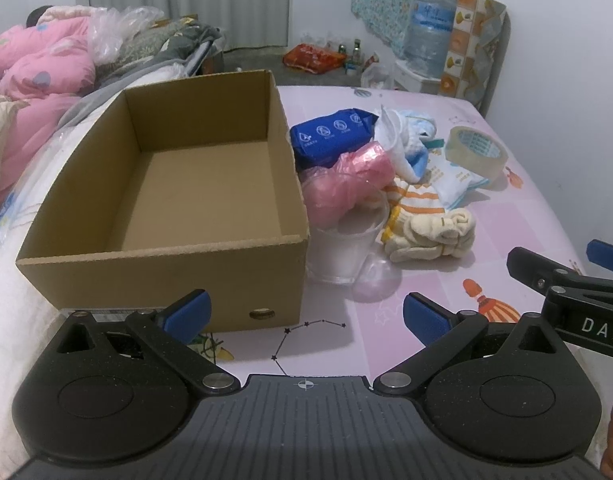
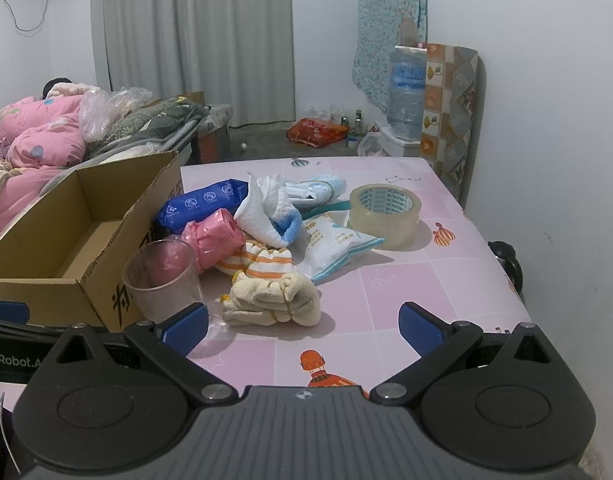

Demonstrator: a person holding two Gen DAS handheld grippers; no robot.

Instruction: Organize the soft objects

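An open, empty cardboard box (image 1: 162, 280) sits at the left of the pink mat. Right of it lies a heap: a blue tissue packet (image 1: 330, 136), a pink bag roll (image 1: 346, 184), a white cloth (image 1: 398, 140), a white packet (image 1: 454, 184) and a cream bundle of striped gloves (image 1: 430, 236). In the right wrist view the same gloves (image 2: 272, 300) lie just ahead of my right gripper (image 2: 302, 324), which is open and holds nothing. My left gripper (image 1: 306, 314) is open too, hovering by the box's near right corner.
A clear plastic cup (image 2: 162, 276) stands between the box (image 2: 146, 240) and the gloves. A tape roll (image 2: 384, 210) lies at the far right of the heap. Pink bedding (image 1: 34, 72) is piled at the left. The mat's right edge (image 2: 506, 280) drops off beside the wall.
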